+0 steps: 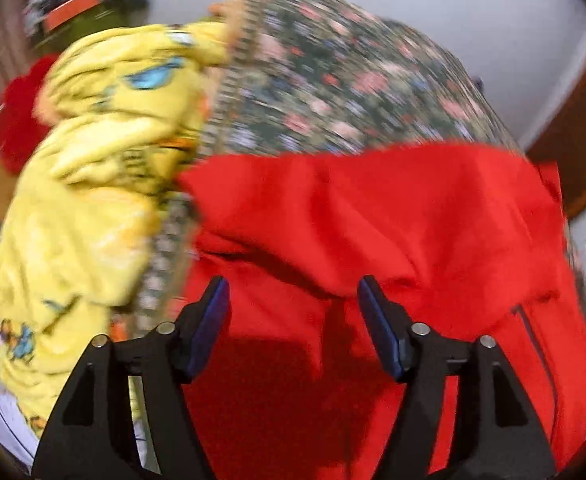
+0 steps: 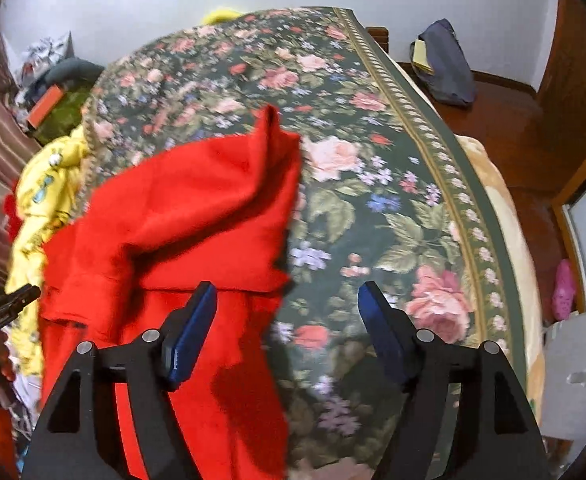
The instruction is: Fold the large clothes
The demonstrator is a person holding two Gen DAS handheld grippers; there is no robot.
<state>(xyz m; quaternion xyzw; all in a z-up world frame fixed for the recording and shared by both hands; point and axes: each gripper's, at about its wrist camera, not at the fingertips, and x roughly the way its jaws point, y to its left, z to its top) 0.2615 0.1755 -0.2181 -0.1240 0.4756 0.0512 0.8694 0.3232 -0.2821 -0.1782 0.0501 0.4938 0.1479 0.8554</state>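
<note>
Both hand-held grippers, left [image 1: 293, 292] and right [image 2: 287, 298], hang wide open, empty, over the rumpled red garment [image 2: 197, 208] on the floral bed [image 2: 373, 184].

Red garment [image 2: 197, 208]: soft matt cloth, looking slightly fuzzy.
Floral bedspread [image 2: 373, 184]: woven-looking cloth, matt, printed with roses.
Yellow cartoon-print blanket [image 1: 93, 184]: plush matt fabric, lying rumpled at the bedspread's left edge.
Gripper fingers [image 1: 209, 328]: matt black plastic, carrying blue pads and shining metal pins.
Floor [image 2: 505, 120]: glossy reddish wood, reflecting light.
</note>
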